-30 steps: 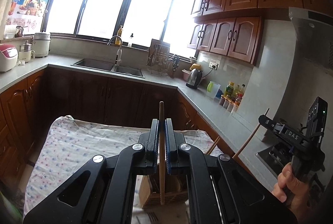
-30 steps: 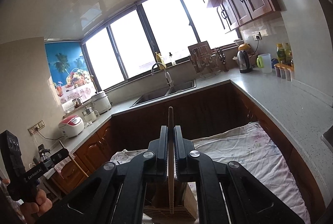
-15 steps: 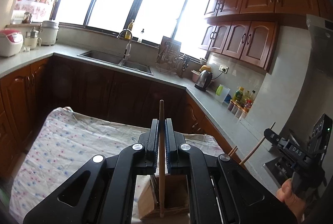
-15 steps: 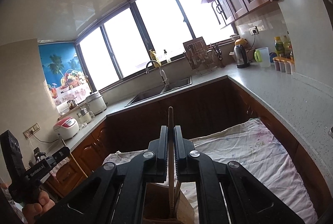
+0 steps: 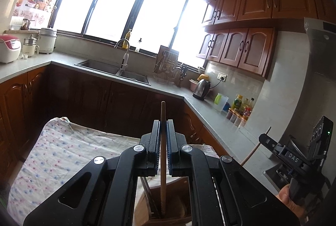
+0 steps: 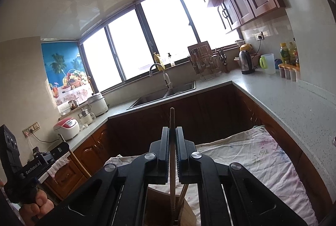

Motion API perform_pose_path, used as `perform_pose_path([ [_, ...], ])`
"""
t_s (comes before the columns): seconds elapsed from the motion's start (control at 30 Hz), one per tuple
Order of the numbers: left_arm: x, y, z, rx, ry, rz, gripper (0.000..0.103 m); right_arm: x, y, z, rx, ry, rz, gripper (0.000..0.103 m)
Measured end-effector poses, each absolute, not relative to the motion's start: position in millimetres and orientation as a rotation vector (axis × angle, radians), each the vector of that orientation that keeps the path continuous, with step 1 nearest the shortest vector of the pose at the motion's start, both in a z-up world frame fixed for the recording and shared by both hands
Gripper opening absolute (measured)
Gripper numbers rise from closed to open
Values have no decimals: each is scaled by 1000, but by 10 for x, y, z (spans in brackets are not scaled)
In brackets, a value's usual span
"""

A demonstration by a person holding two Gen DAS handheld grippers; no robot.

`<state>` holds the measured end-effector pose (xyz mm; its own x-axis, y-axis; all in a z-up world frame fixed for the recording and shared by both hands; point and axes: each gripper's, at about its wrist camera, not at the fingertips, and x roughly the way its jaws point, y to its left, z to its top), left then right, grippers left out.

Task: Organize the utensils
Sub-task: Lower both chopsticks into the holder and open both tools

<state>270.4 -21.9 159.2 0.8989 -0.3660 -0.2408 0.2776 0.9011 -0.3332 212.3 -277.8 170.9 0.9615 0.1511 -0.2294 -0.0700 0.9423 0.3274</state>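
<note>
My left gripper (image 5: 163,124) is shut on a wooden chopstick (image 5: 163,163) that stands upright, its lower end inside a wooden utensil holder (image 5: 168,208) below the jaws. My right gripper (image 6: 172,131) is shut on another wooden chopstick (image 6: 172,173), also upright with its lower end in the same wooden holder (image 6: 159,205). A second stick (image 6: 182,196) leans in the holder. The right gripper also shows at the right edge of the left wrist view (image 5: 263,138) and the left gripper at the left edge of the right wrist view (image 6: 63,145).
The holder stands on a table covered with a flowered cloth (image 5: 63,150). Dark wooden cabinets (image 5: 105,100) and a grey countertop (image 6: 283,104) with a sink (image 5: 113,70), a kettle (image 5: 201,87) and bottles (image 5: 241,104) ring the table.
Both grippers have lowered with their chopsticks, so the stick ends sit deeper in the holder. Both views have tilted upward a little.
</note>
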Motion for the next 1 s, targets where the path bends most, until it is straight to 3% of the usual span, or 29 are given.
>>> perform_pose_path([
  [0.53,2798,-252,843,-276,444,-310,5,2253,-2724,1048,367,384,109,5],
  [1.0,2830,-302,808,-240,471,-307,6,2362,-2690,876,368,462,118,6],
])
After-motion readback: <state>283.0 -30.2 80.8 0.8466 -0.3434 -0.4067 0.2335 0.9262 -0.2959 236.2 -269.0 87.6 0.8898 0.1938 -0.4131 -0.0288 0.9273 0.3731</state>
